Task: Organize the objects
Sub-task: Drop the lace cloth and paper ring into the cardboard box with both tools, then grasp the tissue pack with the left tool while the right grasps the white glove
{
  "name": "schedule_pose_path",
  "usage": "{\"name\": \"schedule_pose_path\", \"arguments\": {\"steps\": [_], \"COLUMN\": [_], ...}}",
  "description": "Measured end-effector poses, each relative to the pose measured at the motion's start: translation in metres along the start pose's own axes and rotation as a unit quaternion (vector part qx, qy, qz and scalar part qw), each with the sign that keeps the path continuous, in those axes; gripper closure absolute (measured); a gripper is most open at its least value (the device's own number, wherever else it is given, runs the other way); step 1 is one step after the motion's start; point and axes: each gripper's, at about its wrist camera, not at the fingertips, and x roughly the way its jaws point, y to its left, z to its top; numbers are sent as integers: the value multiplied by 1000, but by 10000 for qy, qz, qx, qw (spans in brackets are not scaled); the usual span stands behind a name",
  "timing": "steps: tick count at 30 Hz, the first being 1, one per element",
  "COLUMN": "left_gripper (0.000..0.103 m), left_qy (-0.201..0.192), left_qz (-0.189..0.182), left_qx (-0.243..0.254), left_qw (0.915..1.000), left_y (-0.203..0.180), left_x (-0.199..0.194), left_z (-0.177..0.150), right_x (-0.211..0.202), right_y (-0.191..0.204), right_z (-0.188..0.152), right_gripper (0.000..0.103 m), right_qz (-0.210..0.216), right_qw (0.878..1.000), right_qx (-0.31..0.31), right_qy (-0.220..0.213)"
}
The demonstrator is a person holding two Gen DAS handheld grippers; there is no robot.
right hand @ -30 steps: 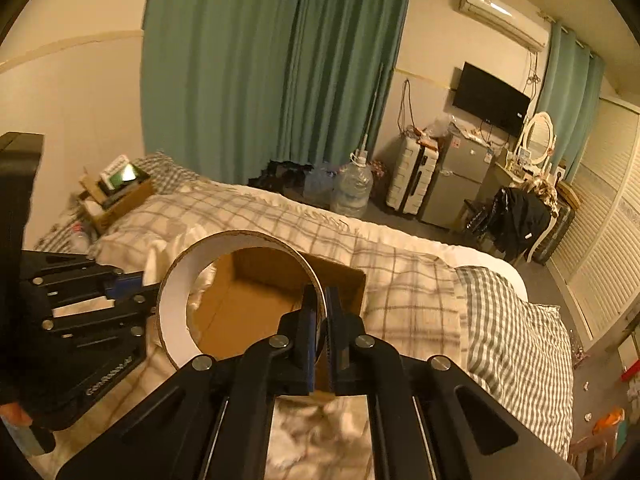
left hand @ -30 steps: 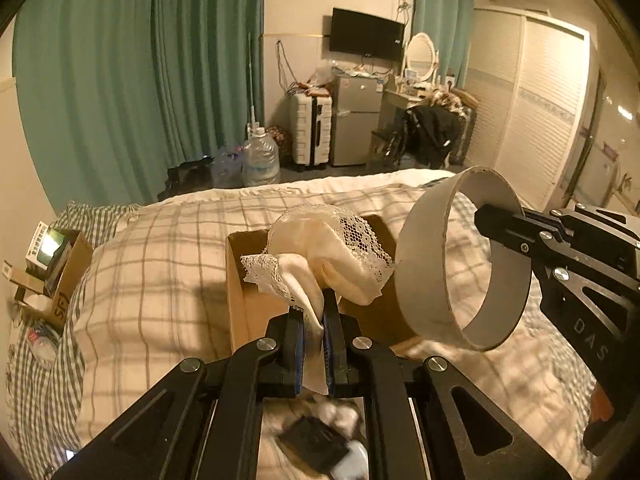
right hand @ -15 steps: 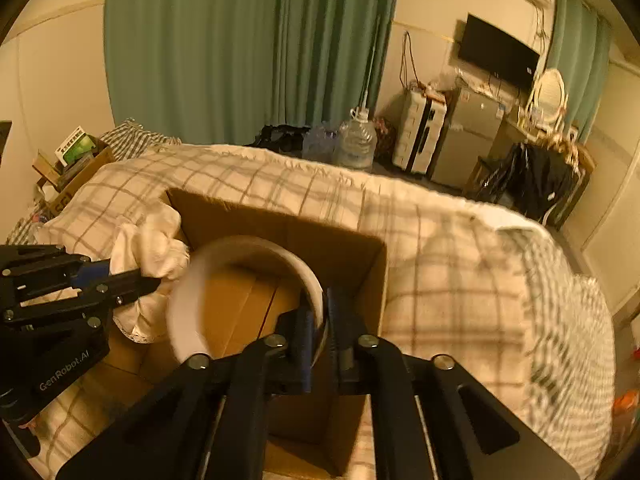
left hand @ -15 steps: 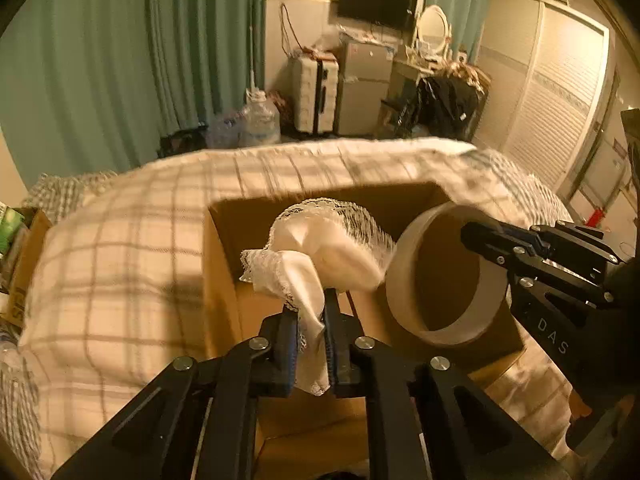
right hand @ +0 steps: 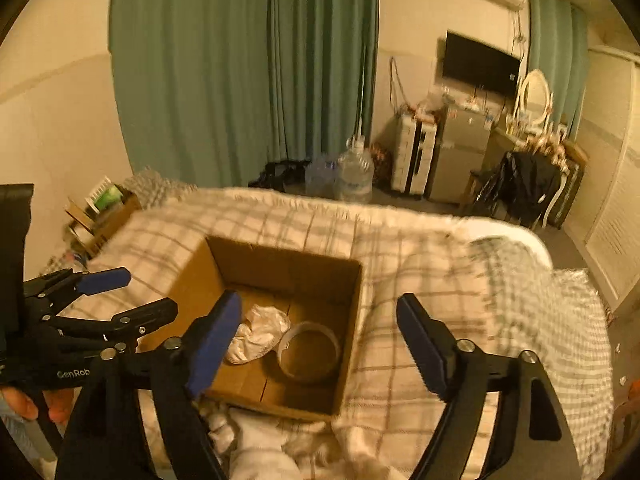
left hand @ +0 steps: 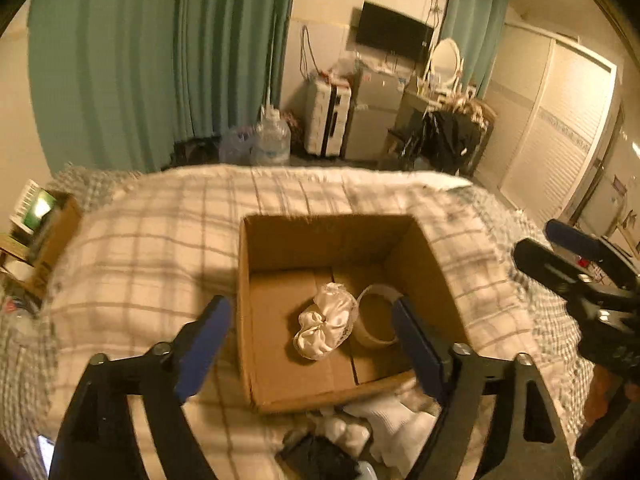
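An open cardboard box (left hand: 256, 320) sits on the checked bed cover; it also shows in the right wrist view (right hand: 352, 320). Inside it lie a white lace-trimmed cloth (left hand: 326, 326) (right hand: 260, 332) and a white tape ring (left hand: 376, 322) (right hand: 310, 350), side by side on the box floor. My left gripper (left hand: 308, 336) is open and empty above the box's near edge; it also appears at the left of the right wrist view (right hand: 120, 296). My right gripper (right hand: 320, 340) is open and empty above the box, and shows at the right of the left wrist view (left hand: 560, 248).
Loose white and dark items (left hand: 360, 436) lie on the bed in front of the box. A small cardboard box with clutter (left hand: 44, 228) sits at the bed's left. Beyond the bed stand water jugs (left hand: 272, 140), a suitcase (left hand: 326, 120) and a wardrobe (left hand: 560, 128).
Both grippers opened and pulled back above the box. The cloth and the tape ring dropped from the jaws and now lie on the box floor.
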Motion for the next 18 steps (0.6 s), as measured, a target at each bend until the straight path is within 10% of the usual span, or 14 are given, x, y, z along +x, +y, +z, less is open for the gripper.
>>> {"name": "schedule_pose_path", "arguments": {"steps": [10,18], "left_gripper": [0,0], "left_qy": [-427,-8], "left_qz": [269,708], "left_qx": [-19,12], "left_qw": [9987,9975], "left_y": [-15,-28], "left_x": [-90,-76], "left_z": [-20,-93], "right_x": [-127,-123], "right_y": [18,23], "right_z": [-15,-88], "right_gripper": [5,4], "right_qz": [-342,-656], "right_qw": [9970,9966], "right_qx": [-422,-312], "right_qy": [-559,-398]}}
